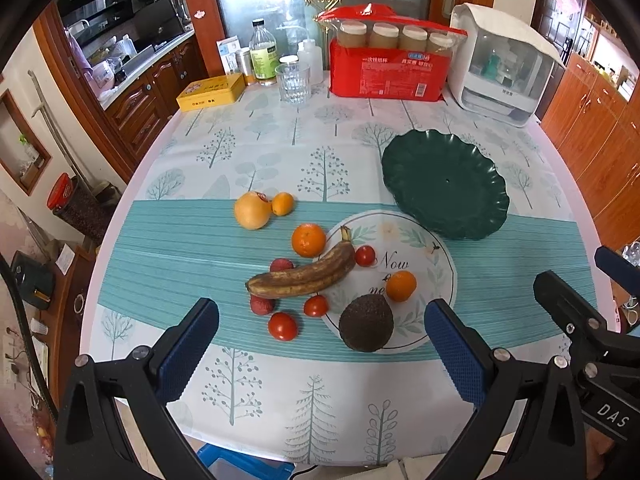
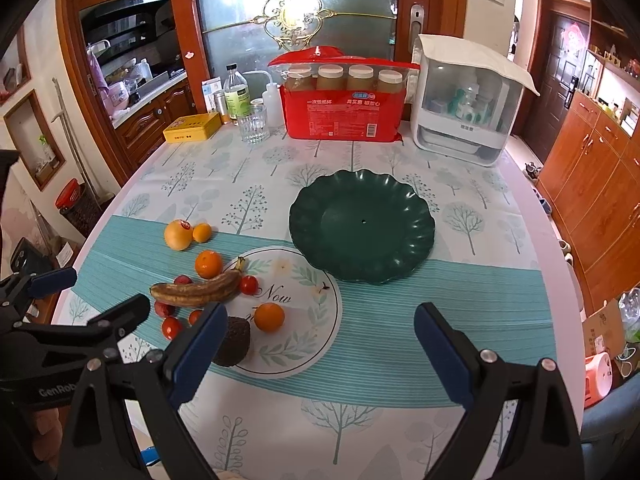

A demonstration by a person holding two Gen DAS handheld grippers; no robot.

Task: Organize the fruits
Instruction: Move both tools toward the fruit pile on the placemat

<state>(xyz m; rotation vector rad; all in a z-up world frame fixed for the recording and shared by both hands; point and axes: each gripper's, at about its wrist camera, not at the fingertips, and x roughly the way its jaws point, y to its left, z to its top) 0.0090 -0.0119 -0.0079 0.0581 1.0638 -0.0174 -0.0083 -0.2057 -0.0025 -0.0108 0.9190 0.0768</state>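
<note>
On the far left of the spread sits a pale grapefruit (image 1: 252,210) with a small kumquat (image 1: 283,203) touching its side, both on the teal band of the tablecloth (image 1: 160,256). Moving right, I've got a tangerine (image 1: 308,239) just above the stem of a very brown banana (image 1: 302,276), which lies slanted across the edge of the round printed mat (image 1: 424,236). Lychees (image 1: 262,305) tuck in on either side of the banana's low end, and cherry tomatoes (image 1: 283,326) are scattered close by. On the mat itself: a second small orange (image 1: 401,286) and a dark avocado (image 1: 366,322) nearest me. Further right, the green scalloped plate (image 2: 362,224) stands empty, its near rim overlapping the mat.

My left gripper (image 1: 322,344) hangs over the near table edge, jaws wide apart, nothing between them, the avocado framed in the gap. My right gripper (image 2: 320,340) is likewise spread open and empty, aimed at bare cloth below the plate.

I reckon nothing has gone onto the plate yet, so this is the first pick. I'd take the avocado with the left: it's closest and firm. Come down straight, pads on its widest part, close gently. I'd leave that soft banana for later and lift it near its middle, since it will bruise or sag easily. The tomatoes will roll if nudged, so I'd keep clear of them.
</note>
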